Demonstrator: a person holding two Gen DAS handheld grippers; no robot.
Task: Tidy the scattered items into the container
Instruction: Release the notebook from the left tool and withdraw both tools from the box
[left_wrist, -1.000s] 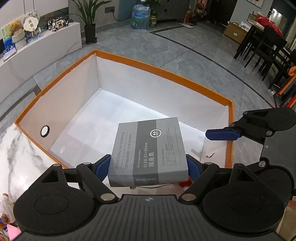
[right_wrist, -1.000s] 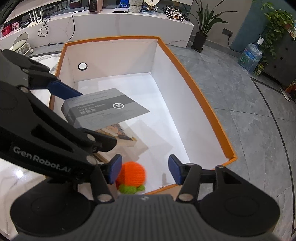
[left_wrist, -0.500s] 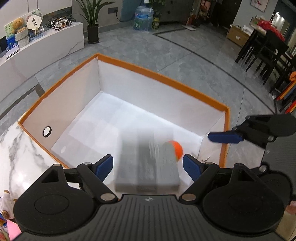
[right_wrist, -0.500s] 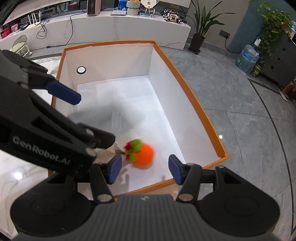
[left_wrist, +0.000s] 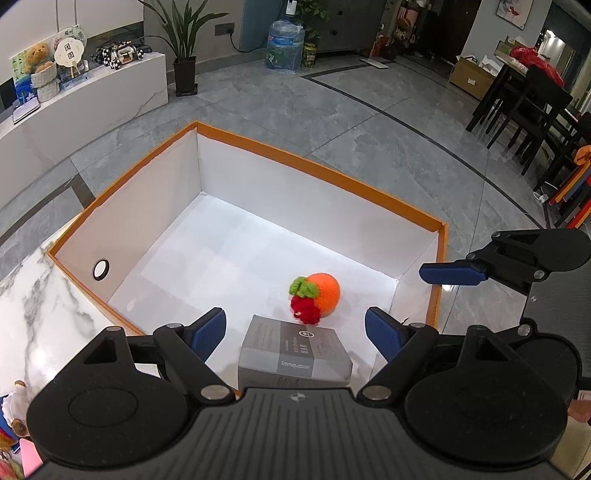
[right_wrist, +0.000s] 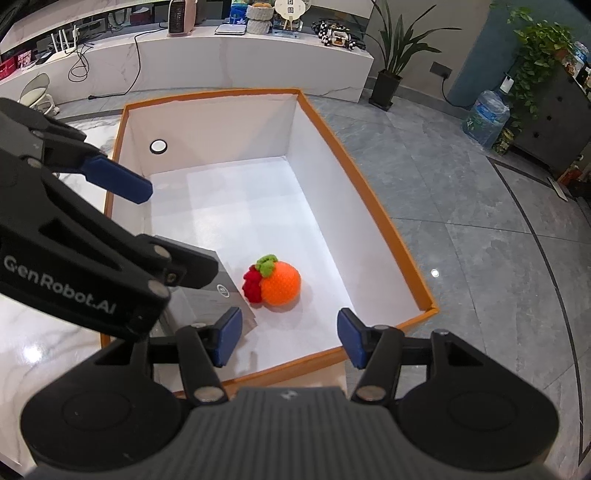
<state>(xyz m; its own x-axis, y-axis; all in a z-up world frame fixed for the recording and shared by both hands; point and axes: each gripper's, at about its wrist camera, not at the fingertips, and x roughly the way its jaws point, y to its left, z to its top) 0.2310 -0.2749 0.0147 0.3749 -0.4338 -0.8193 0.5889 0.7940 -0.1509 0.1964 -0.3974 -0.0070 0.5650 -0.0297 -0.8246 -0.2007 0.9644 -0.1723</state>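
The orange-rimmed box (left_wrist: 321, 173) fills mid-frame on a marble desk (left_wrist: 33, 295), grey floor (left_wrist: 332, 107) beyond. Inside, lower centre, a grey notebook (left_wrist: 295, 350) touches a knitted orange (left_wrist: 323, 290). Left gripper (left_wrist: 295, 330) and right gripper (right_wrist: 288, 334) hover, fingers apart, empty.

The left claw's (right_wrist: 122, 184) dark housing hid most of the grey notebook (right_wrist: 218, 291) in the right wrist view (only a corner showed). The left wrist view cut off its near edge (left_wrist: 295, 358), and its small print was unreadable.
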